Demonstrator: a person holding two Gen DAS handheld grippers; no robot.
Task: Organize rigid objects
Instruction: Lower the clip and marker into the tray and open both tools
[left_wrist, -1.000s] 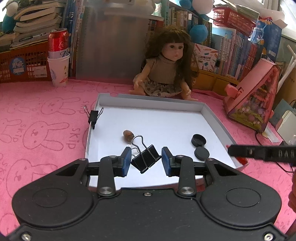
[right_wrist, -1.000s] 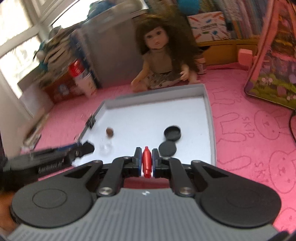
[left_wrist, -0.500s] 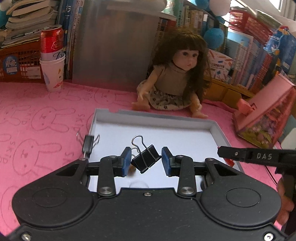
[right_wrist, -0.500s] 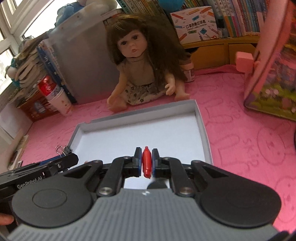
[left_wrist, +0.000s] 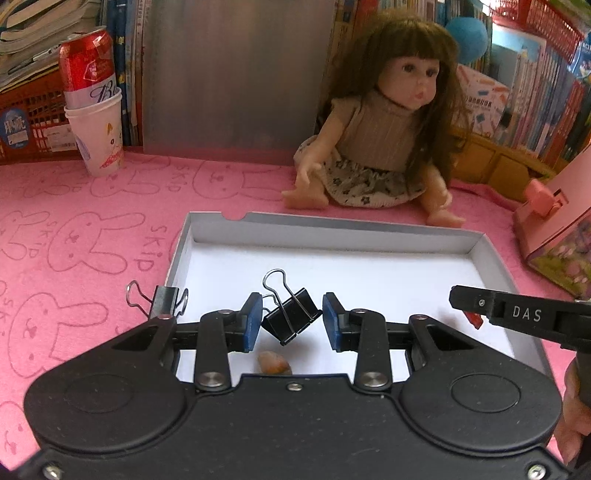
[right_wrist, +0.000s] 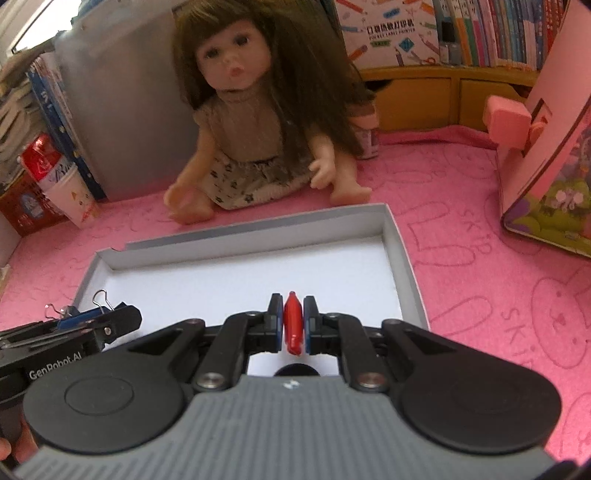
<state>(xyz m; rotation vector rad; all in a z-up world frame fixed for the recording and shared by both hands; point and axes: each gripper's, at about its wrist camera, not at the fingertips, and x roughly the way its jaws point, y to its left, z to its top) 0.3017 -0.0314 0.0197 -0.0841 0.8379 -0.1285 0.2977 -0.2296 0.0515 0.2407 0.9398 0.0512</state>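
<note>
My left gripper (left_wrist: 291, 321) is shut on a large black binder clip (left_wrist: 291, 317), held over the near part of a shallow white tray (left_wrist: 332, 230). A small brown nut-like object (left_wrist: 273, 363) lies in the tray just below the clip. A smaller binder clip (left_wrist: 162, 297) is clipped on the tray's left rim. My right gripper (right_wrist: 292, 325) is shut on a small red pen-like piece (right_wrist: 293, 321) above the tray (right_wrist: 402, 258); a black round cap (right_wrist: 295, 369) shows just beneath it. The right gripper's finger (left_wrist: 517, 314) shows at the right in the left wrist view.
A doll (left_wrist: 388, 136) sits behind the tray. A red can in a paper cup (left_wrist: 92, 107) stands at the back left. A pink toy house (right_wrist: 546, 158) is at the right. Books and boxes line the back. Pink bunny-print cloth (left_wrist: 74, 229) covers the table.
Both grippers have moved forward over the tray toward the doll, each still holding its object. The black caps have dropped out of the left wrist view.
</note>
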